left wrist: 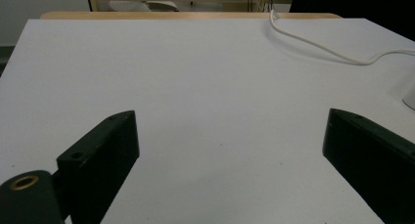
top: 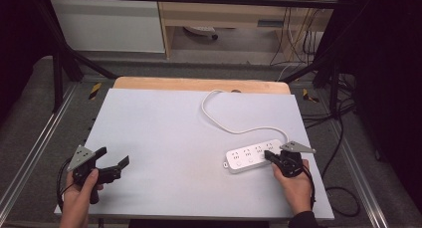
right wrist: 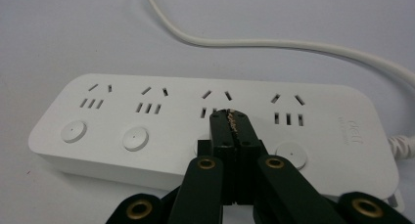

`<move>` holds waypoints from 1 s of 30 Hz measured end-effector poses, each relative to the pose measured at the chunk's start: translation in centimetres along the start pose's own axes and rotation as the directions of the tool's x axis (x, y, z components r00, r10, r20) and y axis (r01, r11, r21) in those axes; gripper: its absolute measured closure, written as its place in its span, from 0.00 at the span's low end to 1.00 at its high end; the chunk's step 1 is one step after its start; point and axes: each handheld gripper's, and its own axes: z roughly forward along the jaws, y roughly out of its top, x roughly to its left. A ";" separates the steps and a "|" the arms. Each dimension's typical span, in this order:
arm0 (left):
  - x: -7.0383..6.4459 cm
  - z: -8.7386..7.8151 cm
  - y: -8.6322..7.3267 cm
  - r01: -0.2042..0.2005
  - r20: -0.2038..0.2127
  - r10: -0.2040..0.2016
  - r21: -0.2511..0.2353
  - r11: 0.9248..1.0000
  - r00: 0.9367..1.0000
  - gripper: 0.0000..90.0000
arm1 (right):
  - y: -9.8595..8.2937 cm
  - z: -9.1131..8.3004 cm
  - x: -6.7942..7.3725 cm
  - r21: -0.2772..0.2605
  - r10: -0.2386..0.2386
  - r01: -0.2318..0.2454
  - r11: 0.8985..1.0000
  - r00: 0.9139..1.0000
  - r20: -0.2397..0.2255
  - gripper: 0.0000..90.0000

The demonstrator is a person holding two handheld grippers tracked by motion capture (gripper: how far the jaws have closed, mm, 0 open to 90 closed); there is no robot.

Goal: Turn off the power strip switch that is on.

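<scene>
Right gripper (right wrist: 231, 117) jaws pressed together, tips down on the power strip (top: 251, 155) over its third button from the left in the right gripper view. Right hand (top: 293, 183) low, near the table's (top: 164, 138) front-right edge. Strip sits right of centre, its cord (top: 226, 123) looping to the far edge. Left gripper (top: 113, 162) spread wide, gripping nothing, at the front-left corner. Bare tabletop between them.

High view looks down on whole surface (top: 164, 153); right gripper view close over power strip (right wrist: 215, 116), shared with high view (top: 251, 156); left gripper view low, strip's cord (left wrist: 318, 45) far ahead.
</scene>
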 end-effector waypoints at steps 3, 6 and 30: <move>0.0 0.0 0.0 -0.003 0.001 0.003 0.002 1.000 1.000 0.07 | 0.0 0.0 0.0 -0.003 -0.002 0.002 1.000 1.000 0.002 1.00; 0.0 0.0 0.0 -0.004 0.002 0.004 0.002 1.000 1.000 0.07 | 0.1 -0.1 0.0 -0.015 -0.003 0.003 1.000 1.000 0.002 1.00; 0.0 0.0 0.0 -0.001 0.000 0.001 0.001 1.000 1.000 0.07 | 0.5 -0.2 0.8 -0.051 -0.014 0.012 0.999 0.999 -0.045 0.97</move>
